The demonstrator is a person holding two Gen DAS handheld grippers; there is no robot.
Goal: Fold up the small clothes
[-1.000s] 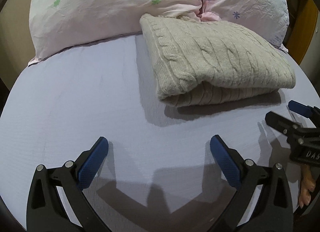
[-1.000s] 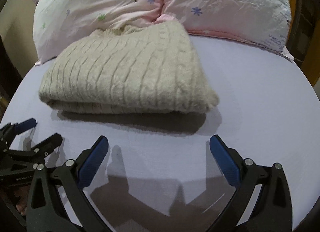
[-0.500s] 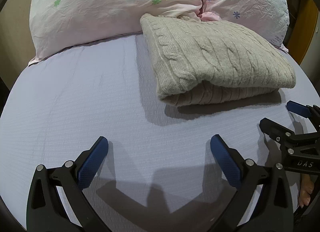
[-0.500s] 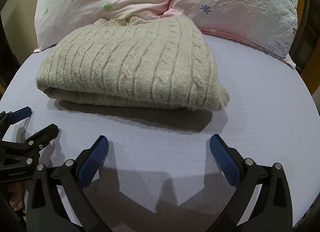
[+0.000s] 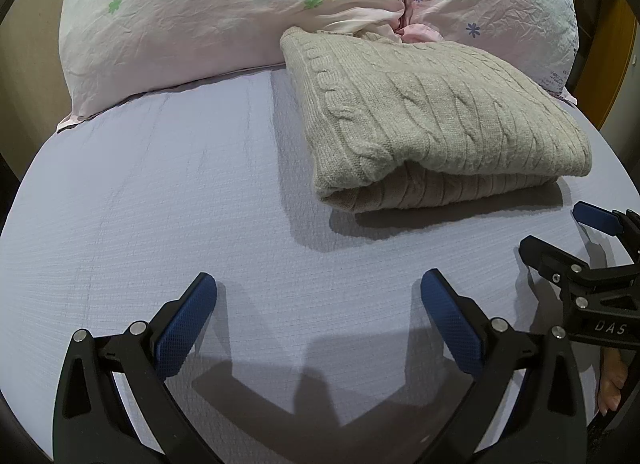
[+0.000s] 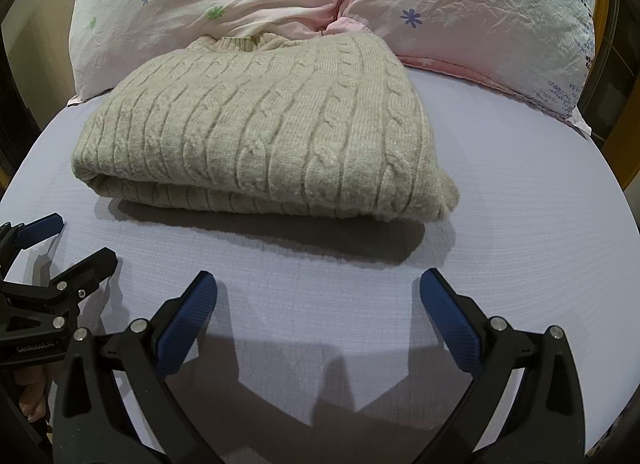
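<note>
A beige cable-knit sweater [image 5: 432,124] lies folded into a thick rectangle on the lilac bed sheet [image 5: 160,192], its far edge against the pillows. It also shows in the right wrist view [image 6: 264,136]. My left gripper [image 5: 318,292] is open and empty, over the bare sheet in front of and left of the sweater. My right gripper [image 6: 318,288] is open and empty, just in front of the sweater's near fold. Each gripper shows in the other's view, the right one [image 5: 560,232] at the right edge, the left one [image 6: 76,240] at the left edge.
Two pink flowered pillows [image 5: 224,12] [image 6: 472,8] lean at the head of the bed behind the sweater. Wooden furniture [image 5: 612,64] stands past the bed's right side. The sheet [image 6: 520,200] stretches to both sides of the sweater.
The right gripper has drawn back and swung a little, so the sweater sits more central in its view. The left gripper has barely moved. Both stay open.
</note>
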